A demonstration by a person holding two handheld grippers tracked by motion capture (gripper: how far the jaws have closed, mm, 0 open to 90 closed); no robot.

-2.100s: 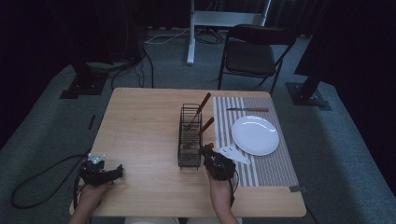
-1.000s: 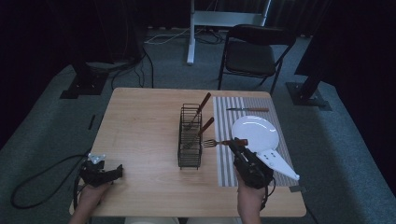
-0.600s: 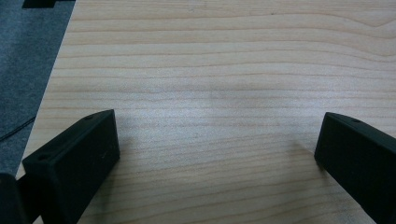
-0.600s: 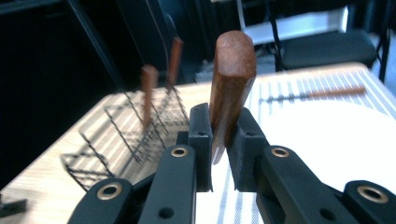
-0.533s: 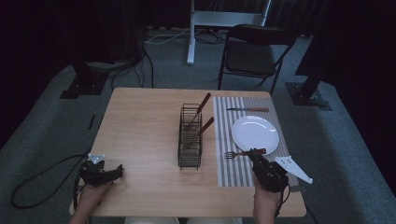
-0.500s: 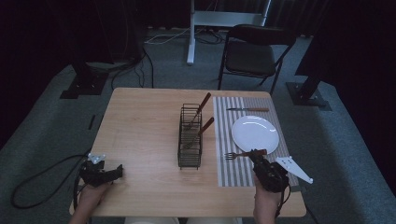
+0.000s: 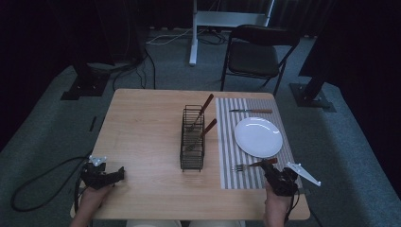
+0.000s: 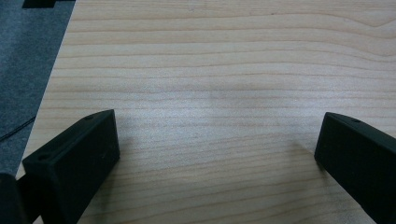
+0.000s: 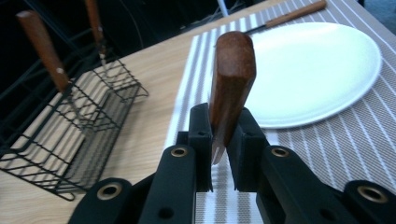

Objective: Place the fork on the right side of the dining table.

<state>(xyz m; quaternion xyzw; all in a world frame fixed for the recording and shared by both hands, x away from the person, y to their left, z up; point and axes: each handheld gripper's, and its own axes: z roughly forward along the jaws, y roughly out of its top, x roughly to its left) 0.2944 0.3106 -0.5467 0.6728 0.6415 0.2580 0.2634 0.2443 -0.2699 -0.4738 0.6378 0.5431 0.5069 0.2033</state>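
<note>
My right gripper (image 7: 271, 167) is shut on the wooden handle of a fork (image 7: 249, 165), held low over the striped placemat (image 7: 231, 147) just in front of the white plate (image 7: 258, 136). The fork's tines point left, toward the wire caddy (image 7: 192, 142). In the right gripper view the handle (image 9: 232, 79) stands up between the pads of that gripper (image 9: 223, 128), with the plate (image 9: 313, 70) behind it. At the table's front left corner my left gripper (image 7: 116, 174) rests open, and in its own view the gripper (image 8: 217, 149) has only bare wood between its jaws.
The black wire caddy (image 9: 70, 130) holds two wooden-handled utensils (image 7: 204, 105). A knife (image 7: 250, 111) lies on the placemat behind the plate. A folding chair (image 7: 255, 56) stands beyond the table's far edge. A cable trails off the front left corner.
My right gripper has carried the fork from beside the caddy rightward and down, to the front of the placemat near the plate. The left gripper has stayed put.
</note>
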